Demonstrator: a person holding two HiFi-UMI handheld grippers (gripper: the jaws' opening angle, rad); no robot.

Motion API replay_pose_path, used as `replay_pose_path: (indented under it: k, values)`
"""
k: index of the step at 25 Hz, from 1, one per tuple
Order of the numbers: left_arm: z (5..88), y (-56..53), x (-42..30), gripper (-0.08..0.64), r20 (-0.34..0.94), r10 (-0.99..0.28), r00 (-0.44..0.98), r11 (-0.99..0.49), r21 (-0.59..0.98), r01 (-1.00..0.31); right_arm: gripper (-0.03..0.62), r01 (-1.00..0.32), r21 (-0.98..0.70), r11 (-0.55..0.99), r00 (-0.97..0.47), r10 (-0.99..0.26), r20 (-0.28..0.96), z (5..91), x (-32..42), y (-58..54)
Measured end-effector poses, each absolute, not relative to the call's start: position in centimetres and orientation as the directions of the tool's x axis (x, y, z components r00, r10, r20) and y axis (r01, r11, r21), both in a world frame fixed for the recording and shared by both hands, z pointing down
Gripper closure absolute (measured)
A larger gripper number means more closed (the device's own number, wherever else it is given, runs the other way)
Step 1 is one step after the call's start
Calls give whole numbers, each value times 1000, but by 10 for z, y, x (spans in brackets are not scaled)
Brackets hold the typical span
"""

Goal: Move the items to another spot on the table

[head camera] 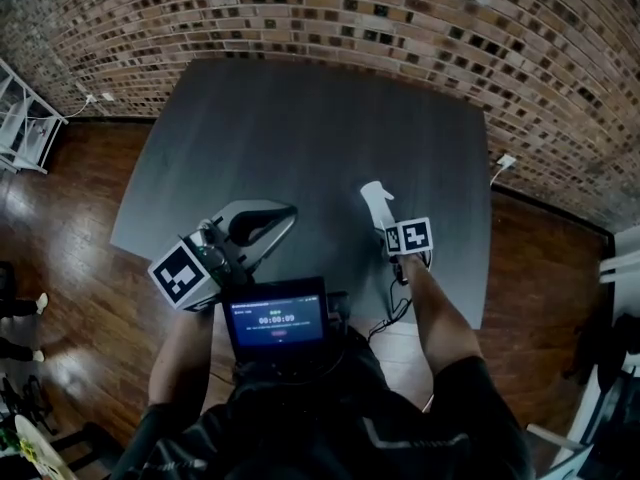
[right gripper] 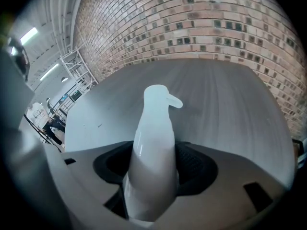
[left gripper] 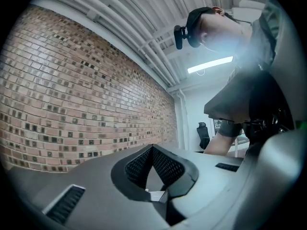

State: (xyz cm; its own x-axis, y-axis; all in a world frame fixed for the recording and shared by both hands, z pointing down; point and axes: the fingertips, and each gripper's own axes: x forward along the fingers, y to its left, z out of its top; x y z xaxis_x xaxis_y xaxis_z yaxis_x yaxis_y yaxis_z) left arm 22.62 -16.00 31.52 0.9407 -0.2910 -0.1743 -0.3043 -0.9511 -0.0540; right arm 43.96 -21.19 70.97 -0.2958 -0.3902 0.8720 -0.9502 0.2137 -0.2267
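A white spray bottle (right gripper: 153,138) lies along my right gripper (right gripper: 152,169), whose jaws are shut on its body; the nozzle points away toward the brick wall. From the head view the bottle (head camera: 376,202) sticks out past the right gripper (head camera: 392,230) over the near right part of the dark grey table (head camera: 300,138). My left gripper (head camera: 262,224) hovers at the table's near edge, tilted upward. Its jaws (left gripper: 152,150) meet at the tips with nothing between them. No other loose item shows on the table.
A brick wall (head camera: 400,18) curves behind the table. Wooden floor (head camera: 70,198) lies to the left, with a white rack (head camera: 20,123) in the corner. A small screen (head camera: 278,320) hangs at the person's chest. A white plug and cable (head camera: 503,163) sit right of the table.
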Motion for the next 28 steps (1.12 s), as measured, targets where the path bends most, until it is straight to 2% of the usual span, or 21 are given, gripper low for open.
replay_pose_path:
  k: [14, 19, 28]
  values:
    - [319, -163, 236, 565, -161, -310, 937, -944, -62, -323, 301, -934, -267, 237, -344, -405, 847, 711, 440, -219]
    - [315, -160, 236, 565, -161, -307, 938, -945, -64, -320, 270, -942, -247, 229, -327, -447, 833, 699, 442, -223]
    - [308, -156, 242, 565, -160, -282, 946, -954, -59, -295, 270, -956, -226, 187, -293, -588, 754, 646, 454, -226]
